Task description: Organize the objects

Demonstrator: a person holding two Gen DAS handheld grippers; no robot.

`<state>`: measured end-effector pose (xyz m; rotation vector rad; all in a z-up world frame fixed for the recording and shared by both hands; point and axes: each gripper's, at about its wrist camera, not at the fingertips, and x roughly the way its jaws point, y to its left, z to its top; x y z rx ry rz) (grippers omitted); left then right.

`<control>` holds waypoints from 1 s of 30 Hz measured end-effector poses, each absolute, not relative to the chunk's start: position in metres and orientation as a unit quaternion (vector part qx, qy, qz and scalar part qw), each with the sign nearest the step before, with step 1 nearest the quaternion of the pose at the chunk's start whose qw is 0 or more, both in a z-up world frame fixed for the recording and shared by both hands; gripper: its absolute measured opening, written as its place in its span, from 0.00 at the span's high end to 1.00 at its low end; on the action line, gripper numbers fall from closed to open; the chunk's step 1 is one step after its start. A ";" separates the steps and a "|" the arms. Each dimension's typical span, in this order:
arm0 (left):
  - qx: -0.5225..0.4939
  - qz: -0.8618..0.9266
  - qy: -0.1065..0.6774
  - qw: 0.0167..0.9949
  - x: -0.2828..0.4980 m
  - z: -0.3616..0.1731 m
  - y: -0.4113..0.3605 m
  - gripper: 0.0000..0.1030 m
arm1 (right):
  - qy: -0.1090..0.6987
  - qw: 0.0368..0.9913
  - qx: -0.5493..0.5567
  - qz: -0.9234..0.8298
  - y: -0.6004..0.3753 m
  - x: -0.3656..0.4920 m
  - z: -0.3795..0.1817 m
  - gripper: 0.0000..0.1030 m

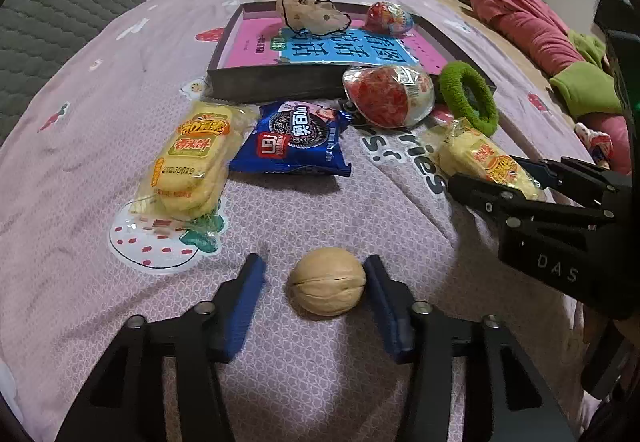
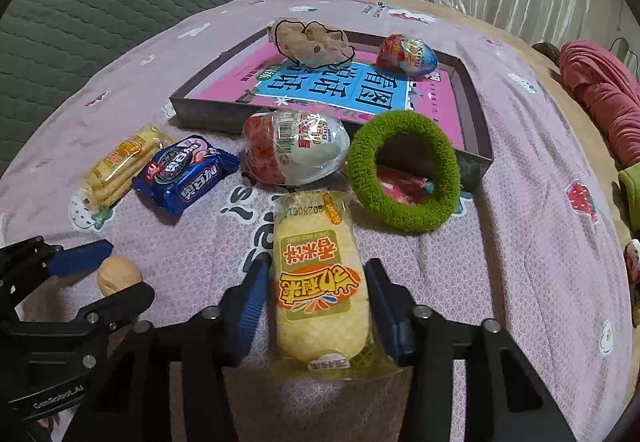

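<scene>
My left wrist camera sits low and close over the pink patterned bedspread (image 1: 100, 145), facing the shallow grey cardboard box (image 1: 272, 81). My right wrist camera looks the same way from alongside. Both share the box (image 2: 208, 113) and the green fuzzy ring (image 2: 404, 169).

The right gripper (image 2: 316, 306) straddles a yellow rice-cracker pack (image 2: 320, 282) on the pink bedspread (image 2: 520, 242), its blue pads (image 2: 250, 308) spread to either side, the right one at the wrapper's edge. Beyond lie a green ring (image 2: 404, 169), a wrapped egg (image 2: 294, 147), a blue cookie pack (image 2: 186, 173) and a second cracker pack (image 2: 120, 165), before a tray (image 2: 216, 113) holding a scrunchie (image 2: 310, 43) and another egg (image 2: 406, 49). At lower left the left gripper (image 2: 116, 268) brackets a walnut (image 2: 118, 274).
</scene>
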<state>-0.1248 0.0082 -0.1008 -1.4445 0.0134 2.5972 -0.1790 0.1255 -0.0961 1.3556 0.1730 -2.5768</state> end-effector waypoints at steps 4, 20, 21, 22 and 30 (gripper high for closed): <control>-0.486 0.869 0.004 0.093 -0.124 -0.101 0.012 0.63 | 0.051 0.116 0.463 -0.877 0.126 -0.179 -0.096 0.61; -0.480 0.871 -0.003 0.104 -0.117 -0.097 0.011 0.65 | 0.033 0.131 0.463 -0.876 0.128 -0.177 -0.090 0.62; -0.479 0.872 -0.002 0.103 -0.116 -0.097 0.012 0.65 | 0.031 0.131 0.462 -0.877 0.129 -0.176 -0.089 0.62; -0.478 0.872 -0.002 0.103 -0.115 -0.096 0.012 0.65 | 0.030 0.131 0.462 -0.877 0.129 -0.175 -0.089 0.62; -0.472 0.875 -0.003 0.104 -0.111 -0.087 0.011 0.65 | 0.014 0.137 0.455 -0.880 0.135 -0.166 -0.080 0.62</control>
